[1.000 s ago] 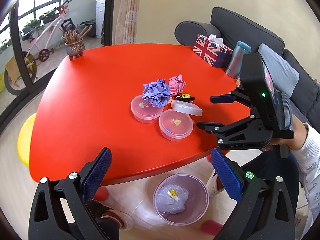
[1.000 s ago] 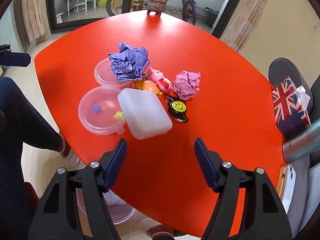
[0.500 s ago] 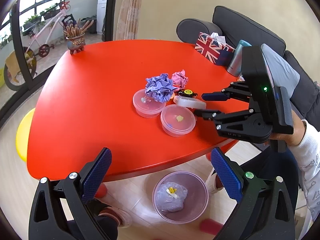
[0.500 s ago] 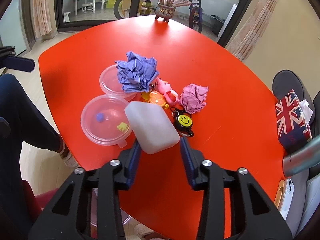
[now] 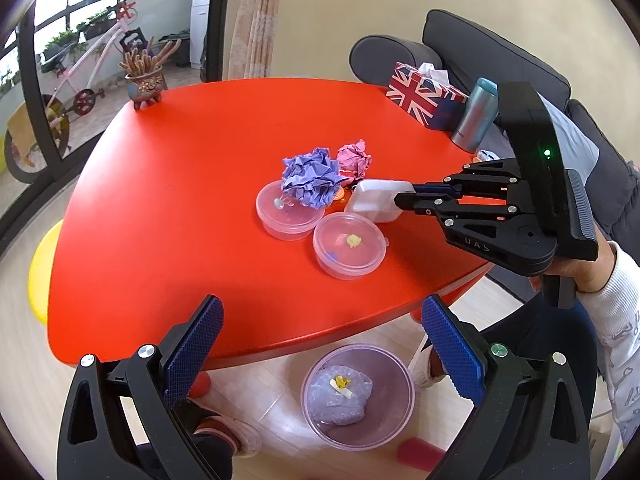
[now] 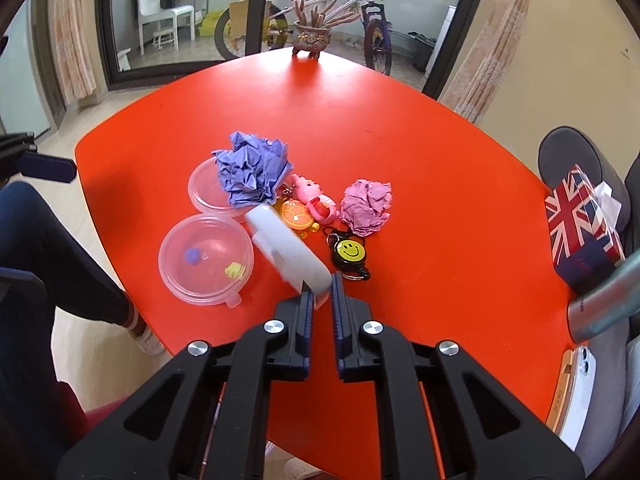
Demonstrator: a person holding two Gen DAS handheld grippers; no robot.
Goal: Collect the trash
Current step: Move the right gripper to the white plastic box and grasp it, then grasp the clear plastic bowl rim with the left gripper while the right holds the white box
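My right gripper [image 6: 320,294] is shut on the near edge of a white plastic box [image 6: 289,253] and tilts it up off the red table [image 6: 400,140]; it also shows in the left wrist view [image 5: 404,199], holding the white box [image 5: 376,200]. A crumpled purple paper [image 6: 251,174] rests on a clear round container [image 6: 204,192]. A crumpled pink paper [image 6: 366,207] lies to the right. My left gripper [image 5: 320,344] is open and empty, off the table's near edge, above a bin [image 5: 360,394] on the floor.
A second clear round container [image 6: 206,260] holds small bits. Pink and orange toys [image 6: 308,204] and a smiley keychain [image 6: 349,253] lie by the box. A Union Jack tissue box [image 6: 580,224], a metal bottle [image 5: 476,114] and a plant pot [image 6: 312,36] stand at the edges.
My right gripper moved forward and closed on the white box, tilting its near edge up. My left gripper stayed open and hardly moved.
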